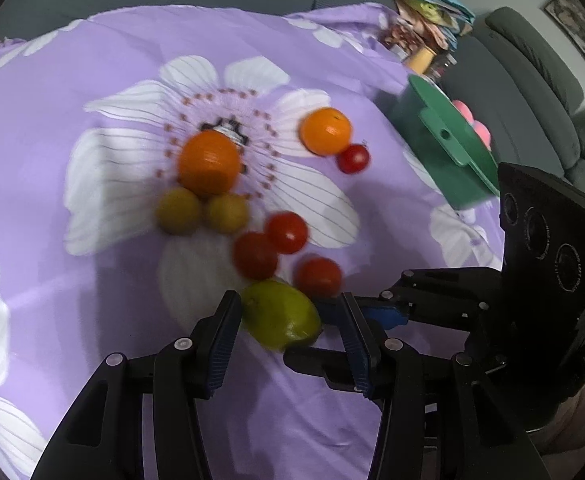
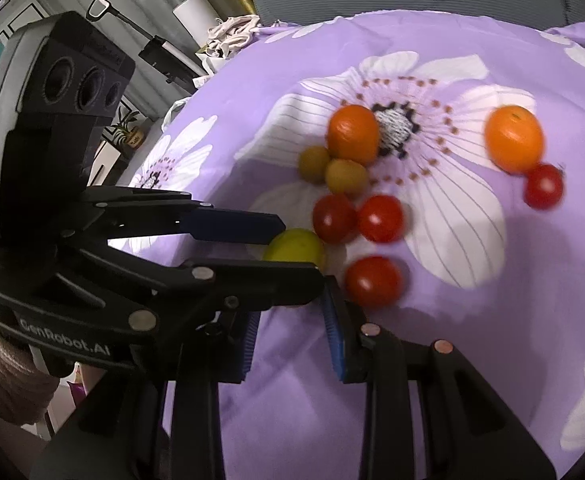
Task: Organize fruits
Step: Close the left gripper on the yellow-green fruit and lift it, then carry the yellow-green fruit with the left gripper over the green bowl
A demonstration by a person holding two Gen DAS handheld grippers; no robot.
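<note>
While the left gripper (image 1: 286, 334) straddled a green lemon (image 1: 279, 314) on the purple floral tablecloth (image 1: 92, 80), its jaws stood partly open on either side of the fruit; whether the blue pads pressed on the peel could not be told. The right gripper (image 2: 290, 344) was nearly shut, with only a narrow gap between its pads and nothing caught in it.

From the left wrist view, the right gripper's black body and one blue-tipped finger reached in from the right edge, just beside the lemon. That view alone showed a green bin (image 1: 448, 148) at the table's far right, with pink round things behind its rim, and a grey sofa (image 1: 532, 60) beyond it.

From the right wrist view, the left gripper came in from the left, its fingers lying across the lemon (image 2: 294, 246) and hiding most of it. Only this view showed a person's pink sleeve (image 2: 0, 376) behind that gripper.

Both views showed the other fruit spread on the cloth: a near orange (image 1: 208, 162) touching two small olive-green fruits (image 1: 202, 212), a far orange (image 1: 325, 131) touching one cherry tomato (image 1: 353, 158), and three more cherry tomatoes (image 1: 284, 246) clustered just beyond the lemon.
</note>
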